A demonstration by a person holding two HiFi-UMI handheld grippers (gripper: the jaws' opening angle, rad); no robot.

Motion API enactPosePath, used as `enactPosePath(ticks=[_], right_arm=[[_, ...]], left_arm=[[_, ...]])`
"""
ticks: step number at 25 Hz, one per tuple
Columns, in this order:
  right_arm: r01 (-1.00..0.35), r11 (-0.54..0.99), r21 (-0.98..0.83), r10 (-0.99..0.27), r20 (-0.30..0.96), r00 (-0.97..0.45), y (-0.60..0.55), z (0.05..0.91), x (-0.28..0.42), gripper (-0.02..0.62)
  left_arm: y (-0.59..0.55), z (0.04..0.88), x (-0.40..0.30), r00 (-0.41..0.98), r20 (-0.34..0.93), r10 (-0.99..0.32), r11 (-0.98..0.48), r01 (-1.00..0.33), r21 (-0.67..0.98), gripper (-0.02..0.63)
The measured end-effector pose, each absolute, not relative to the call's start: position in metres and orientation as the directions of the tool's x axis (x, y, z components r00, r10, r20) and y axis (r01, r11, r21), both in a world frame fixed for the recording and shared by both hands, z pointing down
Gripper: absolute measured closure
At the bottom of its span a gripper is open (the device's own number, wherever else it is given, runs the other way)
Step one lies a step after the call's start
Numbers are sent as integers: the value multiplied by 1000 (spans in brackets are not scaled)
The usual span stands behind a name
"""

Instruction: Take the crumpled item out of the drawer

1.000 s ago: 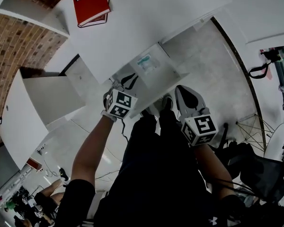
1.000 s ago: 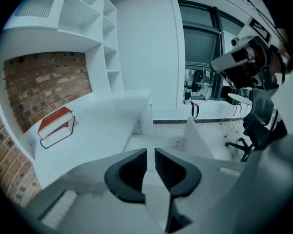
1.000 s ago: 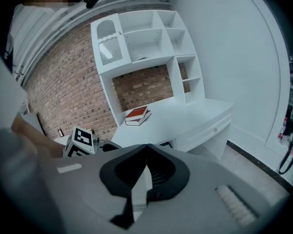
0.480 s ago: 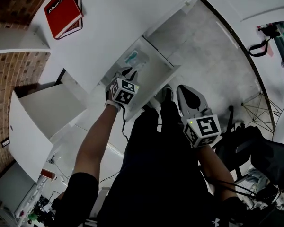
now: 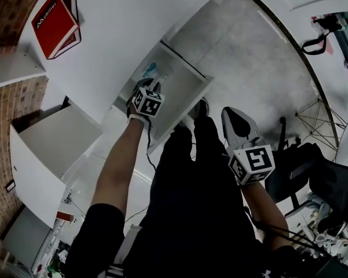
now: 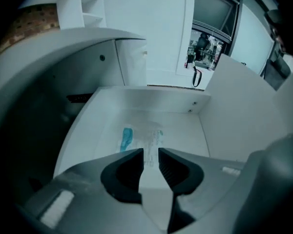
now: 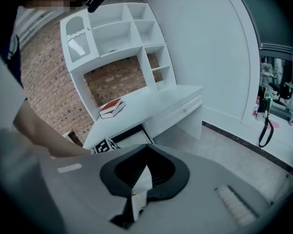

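The crumpled item, clear plastic with teal print, lies on the floor of the open white drawer under the desk. It also shows in the head view, near the drawer's back. My left gripper points steeply down into the drawer, just short of the item. The left gripper view has its jaws open; they have just been opening, with nothing between them. My right gripper hangs to the right of the drawer, over the floor, its tips touching and holding nothing.
A red book lies on the white desk top; it shows in the right gripper view too. A white cupboard door stands open at the left. A black chair is at the right. The person's dark legs stand before the drawer.
My left gripper has dropped into the drawer toward the crumpled item. The right gripper has drifted a little to the right. The head view has swung, shifting desk and book leftward.
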State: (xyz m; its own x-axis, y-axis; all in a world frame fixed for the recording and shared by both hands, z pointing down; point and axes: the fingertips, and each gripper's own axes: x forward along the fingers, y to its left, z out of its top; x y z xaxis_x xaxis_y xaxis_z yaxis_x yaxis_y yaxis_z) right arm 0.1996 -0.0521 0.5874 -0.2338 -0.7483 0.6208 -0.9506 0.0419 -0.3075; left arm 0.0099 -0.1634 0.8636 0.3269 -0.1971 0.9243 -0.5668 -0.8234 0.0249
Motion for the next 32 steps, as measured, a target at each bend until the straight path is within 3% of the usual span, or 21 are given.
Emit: enactPosePath(ticks=[12,14,19,32], right_arm=[[-950,38,-310,-699,671,-247,-43,607,199,592],[-948,50,-314,-698,668,-258,-44,608,196,592],[-943,68,-327,-703,654,-278,-46,604,190,592],[-926,173,-335,-731,586,-349,-52,586,172,592]], left_arm=[[-169,904,8,281,945,-169,-823,-568,22,502],[-169,902,10,278,945,-175,-822,-569,15,530],[-167,888,17,286,938,-197,-827,-563,-2,591],[-158,817,8,362,878,-312,-830,-554,-66,597]])
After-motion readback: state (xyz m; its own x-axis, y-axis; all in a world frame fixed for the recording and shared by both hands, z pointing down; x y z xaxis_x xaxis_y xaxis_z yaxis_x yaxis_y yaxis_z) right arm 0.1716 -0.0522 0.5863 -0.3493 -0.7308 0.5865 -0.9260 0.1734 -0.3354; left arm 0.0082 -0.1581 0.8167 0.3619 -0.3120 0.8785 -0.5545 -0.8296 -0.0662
